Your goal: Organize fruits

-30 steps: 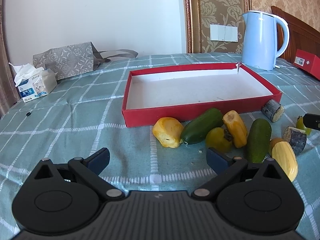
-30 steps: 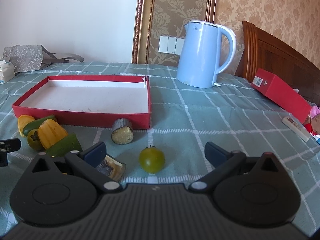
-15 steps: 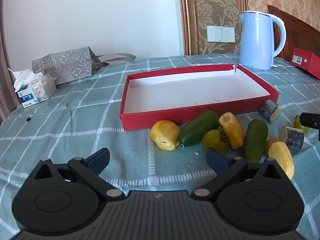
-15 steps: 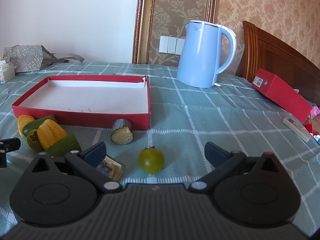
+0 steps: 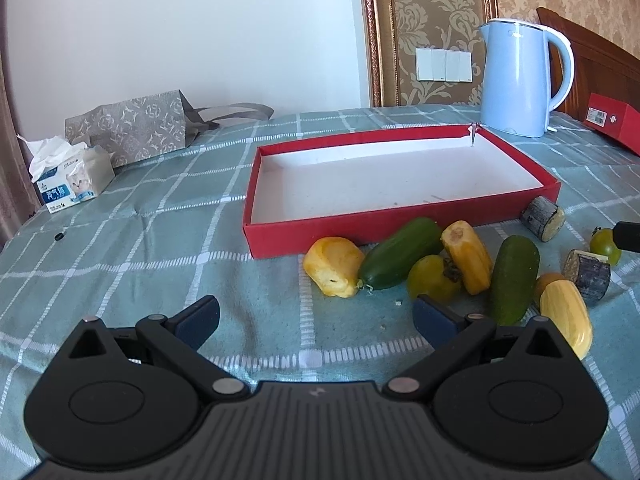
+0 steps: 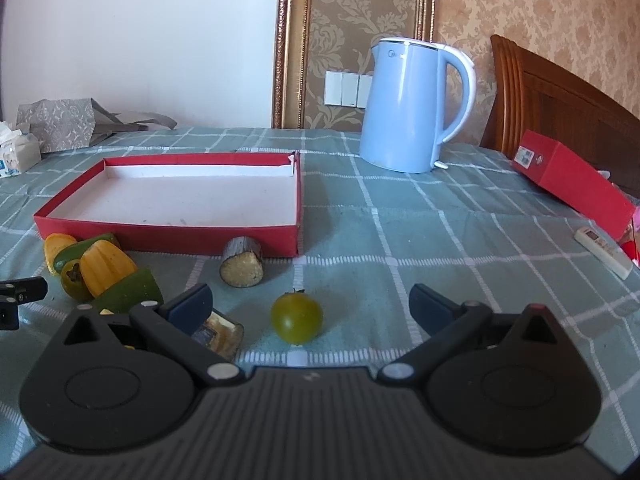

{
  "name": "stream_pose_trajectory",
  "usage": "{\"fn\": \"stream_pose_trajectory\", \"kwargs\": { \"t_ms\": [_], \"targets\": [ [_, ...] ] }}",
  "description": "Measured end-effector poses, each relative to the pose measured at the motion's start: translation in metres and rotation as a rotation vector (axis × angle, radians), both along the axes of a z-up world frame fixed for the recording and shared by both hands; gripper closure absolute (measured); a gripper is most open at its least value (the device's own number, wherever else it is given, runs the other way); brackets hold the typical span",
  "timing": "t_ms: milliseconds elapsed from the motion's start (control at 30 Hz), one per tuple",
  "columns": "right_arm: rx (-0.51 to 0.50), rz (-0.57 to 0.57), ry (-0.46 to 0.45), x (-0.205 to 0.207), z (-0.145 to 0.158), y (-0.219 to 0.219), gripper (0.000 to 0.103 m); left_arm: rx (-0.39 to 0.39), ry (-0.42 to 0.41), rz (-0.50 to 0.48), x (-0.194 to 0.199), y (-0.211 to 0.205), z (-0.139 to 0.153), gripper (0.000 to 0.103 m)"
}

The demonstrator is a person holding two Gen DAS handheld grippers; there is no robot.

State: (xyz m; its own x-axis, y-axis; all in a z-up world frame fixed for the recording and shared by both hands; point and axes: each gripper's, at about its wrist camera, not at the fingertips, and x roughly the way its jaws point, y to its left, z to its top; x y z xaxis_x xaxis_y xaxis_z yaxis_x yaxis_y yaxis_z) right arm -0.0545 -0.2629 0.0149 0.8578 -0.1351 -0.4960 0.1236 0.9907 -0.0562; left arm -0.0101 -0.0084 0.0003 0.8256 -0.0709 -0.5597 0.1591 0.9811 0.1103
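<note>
holding both tongs released over the checked cloth [image 5: 160, 240]: my left gripper [image 5: 316, 316] faces the fruit pile by the red tray [image 5: 320, 236], and my right gripper [image 6: 310, 306] has the small green tomato [image 6: 297, 317] between its spread fingers, untouched.

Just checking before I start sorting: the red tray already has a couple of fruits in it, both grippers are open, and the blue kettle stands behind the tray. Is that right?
Not quite. The red tray holds no fruit; its white floor is bare in the left wrist view, and the fruits lie on the cloth in front of it. The left gripper and right gripper are open, and the blue kettle stands behind the tray.
</note>
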Motion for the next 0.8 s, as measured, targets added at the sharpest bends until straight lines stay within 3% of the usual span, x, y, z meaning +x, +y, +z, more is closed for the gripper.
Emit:
{"fn": "stream_pose_trajectory", "kwargs": {
  "t_ms": [233, 367, 633, 800],
  "targets": [
    [0.051, 0.05, -0.003, -0.003, -0.001, -0.001, 0.0, -0.022, 0.017, -0.015, -0.007, 0.025, -0.009, 0.0],
    [0.027, 0.035, -0.023, -0.005, 0.0, 0.001, 0.0, -0.039, 0.017, -0.04, -0.014, 0.038, -0.013, 0.0],
    [0.056, 0.015, -0.014, -0.001, -0.008, -0.005, 0.0, -0.092, 0.028, -0.114, 0.001, 0.024, -0.002, 0.0],
    [0.079, 0.003, -0.007, 0.0, -0.012, -0.012, 0.0, -0.036, 0.032, -0.062, 0.011, 0.009, -0.004, 0.0]
  ]
}}
